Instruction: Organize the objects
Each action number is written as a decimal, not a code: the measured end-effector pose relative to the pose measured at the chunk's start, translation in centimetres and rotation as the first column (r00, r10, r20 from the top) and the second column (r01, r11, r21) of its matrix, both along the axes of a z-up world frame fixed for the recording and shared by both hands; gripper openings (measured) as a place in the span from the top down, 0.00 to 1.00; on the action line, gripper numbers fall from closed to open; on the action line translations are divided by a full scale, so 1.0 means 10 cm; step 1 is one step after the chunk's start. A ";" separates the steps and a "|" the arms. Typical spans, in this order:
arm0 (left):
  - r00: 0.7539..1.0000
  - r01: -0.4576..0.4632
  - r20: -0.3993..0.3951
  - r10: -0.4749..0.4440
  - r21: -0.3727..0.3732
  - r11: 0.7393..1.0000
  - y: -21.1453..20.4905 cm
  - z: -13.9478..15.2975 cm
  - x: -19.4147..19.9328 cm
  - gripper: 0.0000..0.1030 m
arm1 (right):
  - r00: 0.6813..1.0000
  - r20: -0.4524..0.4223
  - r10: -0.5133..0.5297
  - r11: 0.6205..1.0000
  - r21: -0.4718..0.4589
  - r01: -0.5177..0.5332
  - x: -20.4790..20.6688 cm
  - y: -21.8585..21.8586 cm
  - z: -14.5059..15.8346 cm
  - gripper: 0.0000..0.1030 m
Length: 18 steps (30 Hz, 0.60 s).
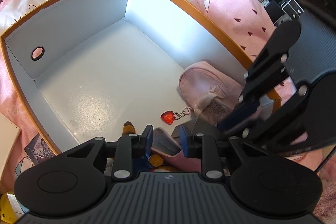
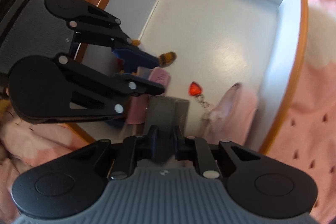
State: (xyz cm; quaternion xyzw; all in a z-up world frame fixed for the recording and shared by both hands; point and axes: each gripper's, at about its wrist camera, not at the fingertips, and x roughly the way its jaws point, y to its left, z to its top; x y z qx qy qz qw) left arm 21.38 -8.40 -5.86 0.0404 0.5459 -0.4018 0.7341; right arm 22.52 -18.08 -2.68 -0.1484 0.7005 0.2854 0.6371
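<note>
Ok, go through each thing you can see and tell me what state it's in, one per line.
Box: open, no lid on, mostly bare inside.
Pink pouch: lying in the box by its wall.
Red heart charm: resting on the box floor, chained to the pouch.
Left gripper: jaws partly open around something pink.
Right gripper: grip unclear.

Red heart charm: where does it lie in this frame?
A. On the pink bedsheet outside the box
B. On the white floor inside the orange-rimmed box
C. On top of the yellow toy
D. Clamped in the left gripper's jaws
B: the red heart charm rests on the white floor of the box, chained to the pink pouch.
</note>
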 end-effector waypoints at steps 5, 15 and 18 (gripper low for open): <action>0.999 -0.038 -0.014 0.038 -0.023 0.999 0.02 -0.01 0.02 0.71 | 0.998 -0.024 -0.066 0.997 0.036 0.066 0.03 -0.04 -0.03 0.82; 0.986 -0.121 0.106 0.128 -0.070 0.990 0.16 0.26 -0.15 0.66 | 0.980 0.197 0.026 1.000 -0.019 -0.023 -0.07 -0.11 0.40 0.67; 0.974 -0.159 0.152 0.170 -0.080 0.984 0.25 0.43 -0.28 0.63 | 0.964 0.264 0.022 1.000 0.015 -0.027 -0.15 -0.10 0.50 0.64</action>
